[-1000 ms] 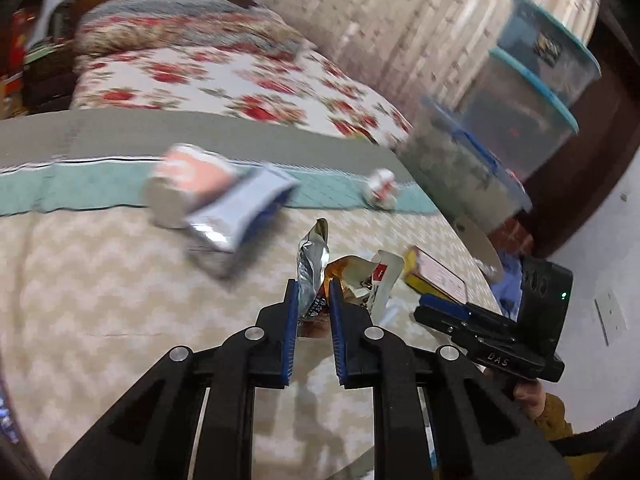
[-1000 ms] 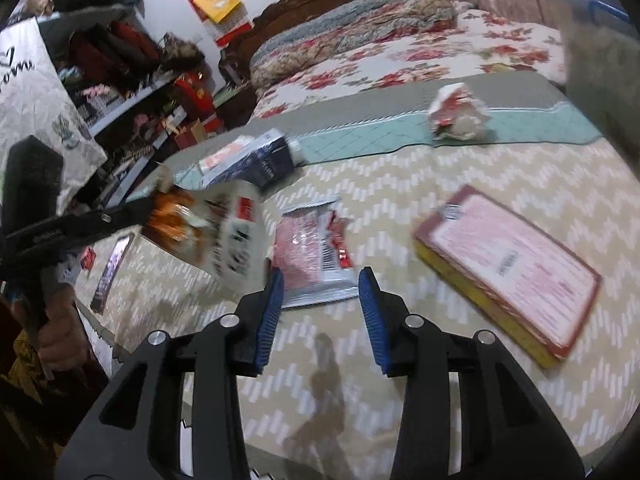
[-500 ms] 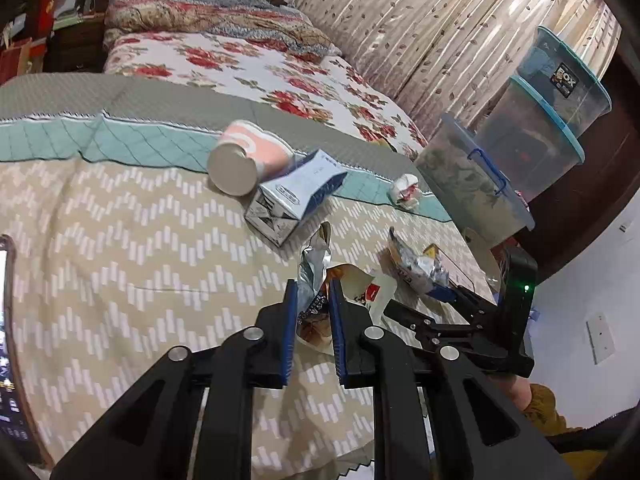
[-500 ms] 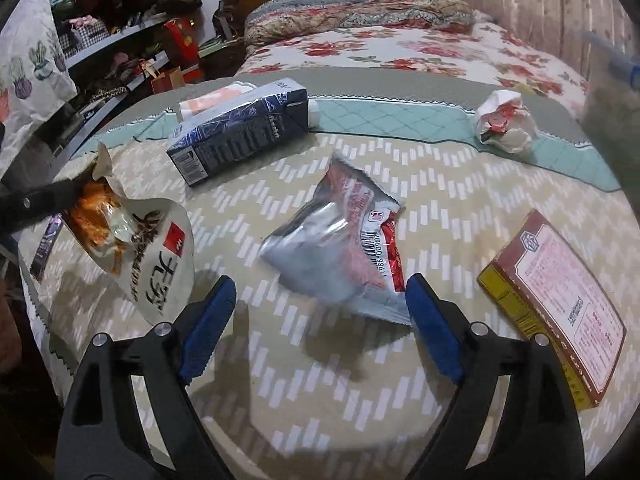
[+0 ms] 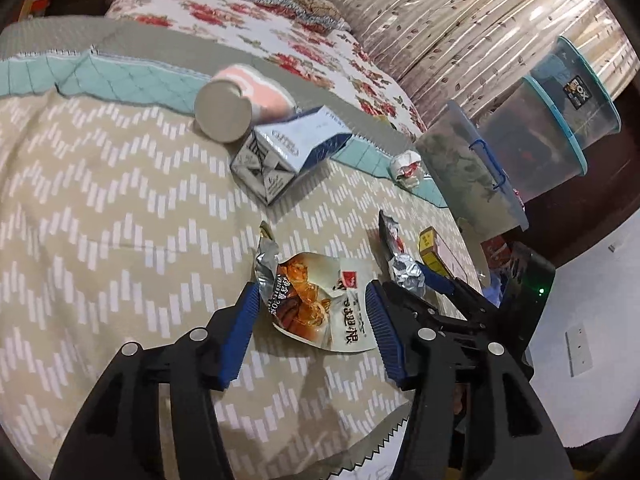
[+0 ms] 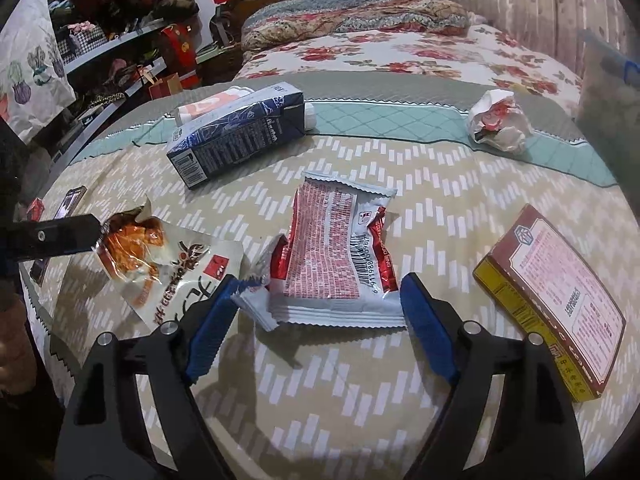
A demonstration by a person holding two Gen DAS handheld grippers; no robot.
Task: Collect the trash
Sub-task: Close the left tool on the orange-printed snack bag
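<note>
An orange and white snack wrapper (image 5: 320, 304) lies on the chevron bedspread between the open jaws of my left gripper (image 5: 311, 304); it also shows in the right wrist view (image 6: 168, 268). My right gripper (image 6: 316, 300) is open around a red and silver wrapper (image 6: 340, 256), which also shows in the left wrist view (image 5: 394, 256). A blue carton (image 6: 236, 136), a pink cup (image 5: 236, 100), a crumpled paper ball (image 6: 500, 120) and a yellow box (image 6: 556, 288) lie farther off.
Stacked clear storage bins (image 5: 532, 132) stand at the right of the bed. A phone (image 6: 70, 204) lies near the left edge. Shelves with bags (image 6: 120, 40) stand beyond the bed. The bedspread's edge (image 5: 360, 452) runs just below the left gripper.
My left gripper has opened and let go of the orange wrapper, which now lies on the bedspread. My right gripper, open, has moved around the red and silver wrapper.
</note>
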